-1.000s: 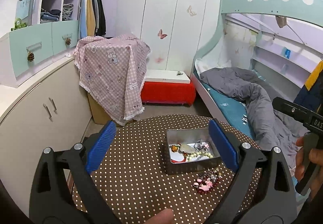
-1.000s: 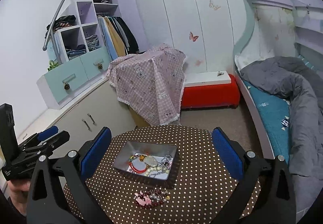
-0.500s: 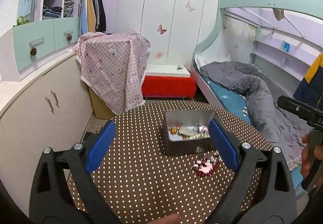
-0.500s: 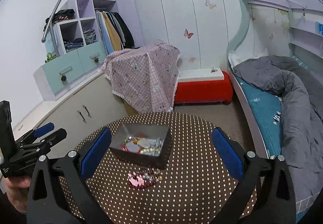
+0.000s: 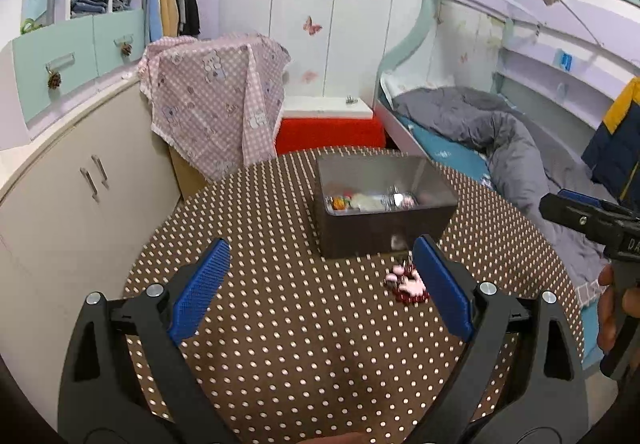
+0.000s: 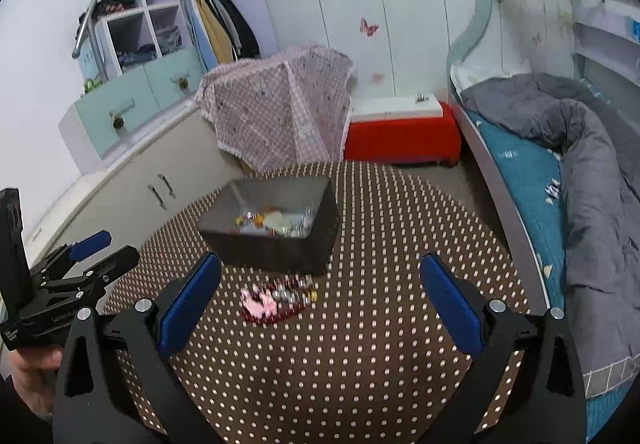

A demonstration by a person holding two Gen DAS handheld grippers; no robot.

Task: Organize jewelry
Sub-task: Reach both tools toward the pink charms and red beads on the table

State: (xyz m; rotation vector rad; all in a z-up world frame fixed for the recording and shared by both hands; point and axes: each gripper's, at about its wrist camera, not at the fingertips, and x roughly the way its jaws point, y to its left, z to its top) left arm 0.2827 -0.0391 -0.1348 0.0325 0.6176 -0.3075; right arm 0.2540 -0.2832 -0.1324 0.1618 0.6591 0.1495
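A dark metal box (image 5: 384, 220) (image 6: 276, 244) with several jewelry pieces inside stands on the round brown polka-dot table (image 5: 280, 344) (image 6: 360, 364). A pink and red bracelet cluster (image 5: 406, 284) (image 6: 276, 302) lies on the cloth just in front of the box. My left gripper (image 5: 320, 288) is open and empty, low over the table, with its right finger beside the cluster. My right gripper (image 6: 320, 292) is open and empty, with the cluster between its fingers a little ahead. Each gripper shows at the edge of the other's view.
A cream cabinet (image 5: 80, 204) runs along the left. A box draped with a pink checked cloth (image 5: 216, 104) and a red bench (image 5: 328, 132) stand behind the table. A bed with a grey quilt (image 6: 580, 164) is on the right.
Both grippers have dropped lower and closer to the table. The box and the bracelet cluster now look larger and nearer. Both stay open.
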